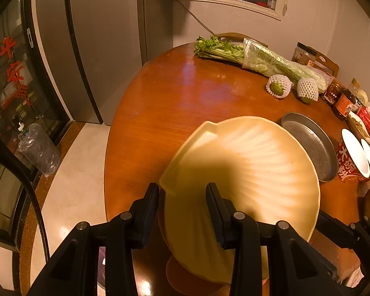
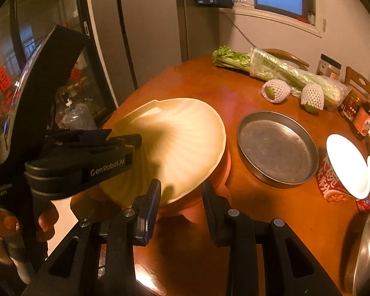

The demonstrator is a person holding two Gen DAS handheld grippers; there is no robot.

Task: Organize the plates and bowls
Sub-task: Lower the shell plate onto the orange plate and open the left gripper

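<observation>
At the near edge of the round wooden table (image 2: 190,88), the cream shell-shaped plate (image 2: 175,143) sits tilted on a reddish-brown dish (image 2: 209,197) beneath it, its ribs fanning away from me toward the window. My left gripper (image 1: 182,197) is the one on it: jaws narrowed over the plate's near-left rim, one finger above and one below, seemingly clamped. My right gripper (image 2: 181,197) waits just beside the plate's near-right edge, jaws parted a little with nothing between them but the dish rim and tabletop. To the right, well apart from the plate, lies the empty metal pan (image 2: 276,148), then the printed paper bowls (image 2: 342,172). Any lift, I judge, falls to my left hand.
</observation>
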